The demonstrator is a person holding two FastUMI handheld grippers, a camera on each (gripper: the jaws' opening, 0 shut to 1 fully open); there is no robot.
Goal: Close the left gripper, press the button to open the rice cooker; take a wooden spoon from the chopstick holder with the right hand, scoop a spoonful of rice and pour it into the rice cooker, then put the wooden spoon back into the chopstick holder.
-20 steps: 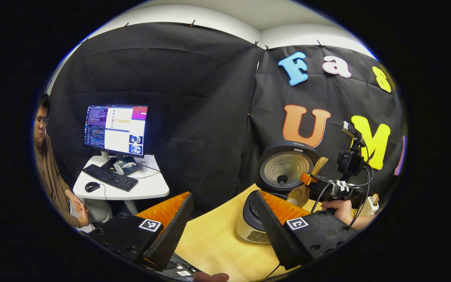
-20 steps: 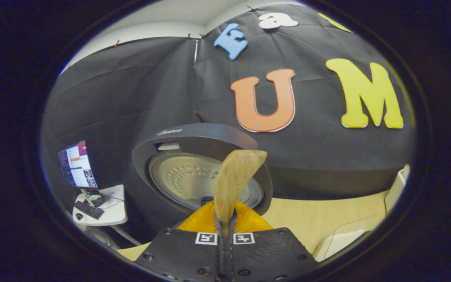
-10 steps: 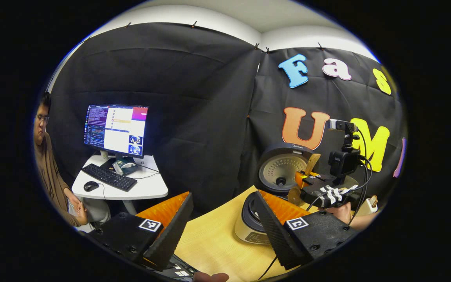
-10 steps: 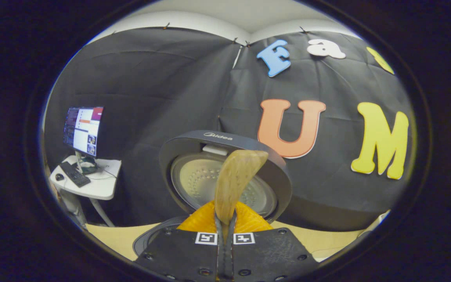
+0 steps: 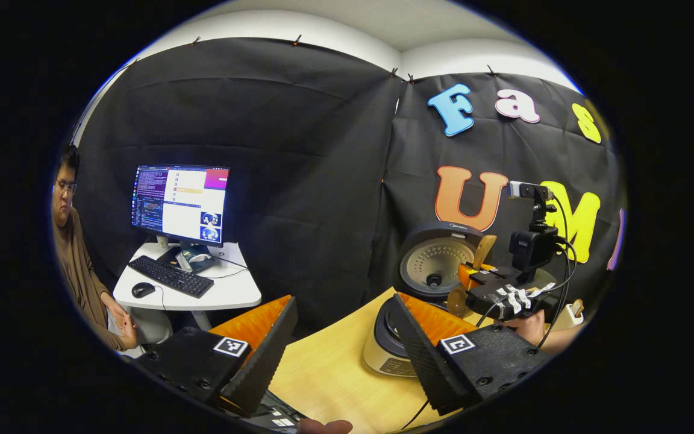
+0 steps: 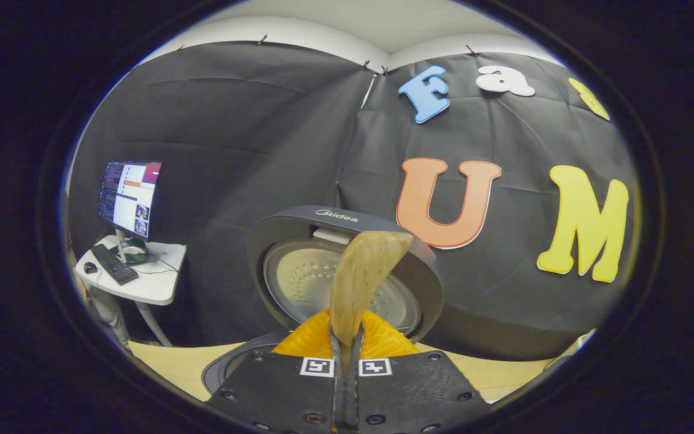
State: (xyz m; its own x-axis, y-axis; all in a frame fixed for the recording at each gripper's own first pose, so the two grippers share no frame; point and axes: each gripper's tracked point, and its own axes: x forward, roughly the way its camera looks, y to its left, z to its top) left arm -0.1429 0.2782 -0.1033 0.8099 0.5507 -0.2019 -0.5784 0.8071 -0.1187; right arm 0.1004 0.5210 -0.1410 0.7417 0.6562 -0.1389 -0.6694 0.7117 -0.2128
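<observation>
My right gripper (image 6: 347,355) clamped the wooden spoon (image 6: 362,283) at lower centre, blocking the rice cooker (image 6: 347,271) and its raised lid. My left gripper (image 5: 341,337) gaped; monitor (image 5: 179,204) sat far left.

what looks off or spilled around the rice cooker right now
Nothing stands out. The rice cooker sits upright on the table with its lid raised, no spill shows, and the right gripper pinches the wooden spoon in front of the lid.
</observation>
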